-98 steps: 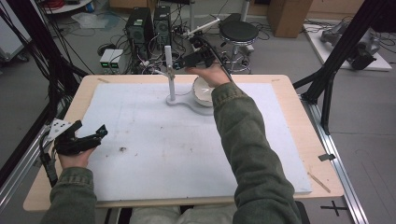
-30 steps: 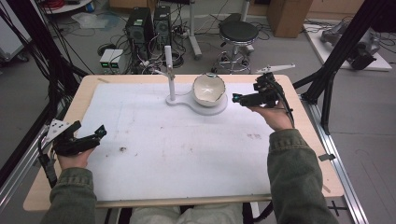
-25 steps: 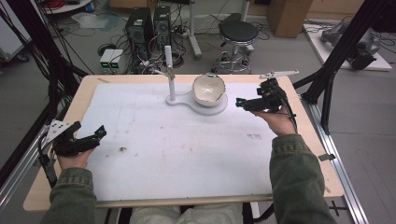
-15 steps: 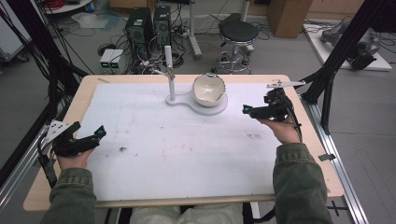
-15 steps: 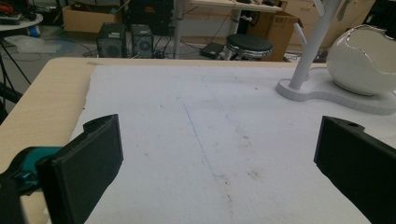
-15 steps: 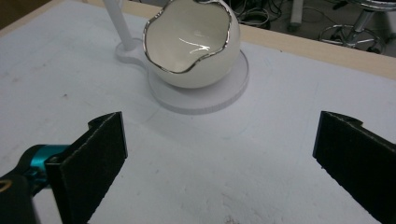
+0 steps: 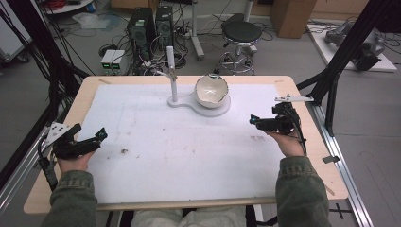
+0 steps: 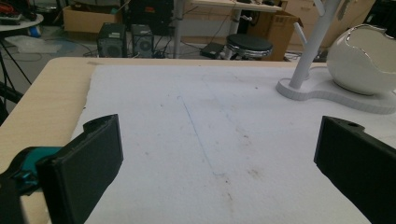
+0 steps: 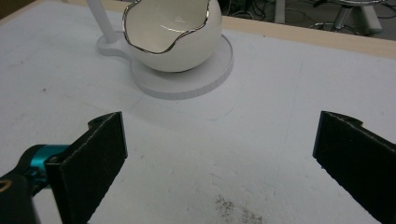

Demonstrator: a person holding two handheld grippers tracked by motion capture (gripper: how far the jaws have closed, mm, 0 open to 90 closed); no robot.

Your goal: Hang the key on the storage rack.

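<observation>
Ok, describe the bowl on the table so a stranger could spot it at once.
Start at the white mat that covers the wooden table, and look to its far edge, near the middle. There a flat white stand carries a thin upright post; the glossy white egg-shaped ceramic bowl sits on the stand's round disc, unmistakable by its jagged, dark-edged rim like cracked eggshell.

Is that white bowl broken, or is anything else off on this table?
Not broken, it seems: the bowl has a wavy, eggshell-like rim with an even metallic edge, so it looks made that way. It sits upright on its stand. The mat has a few dark smudges.
</observation>
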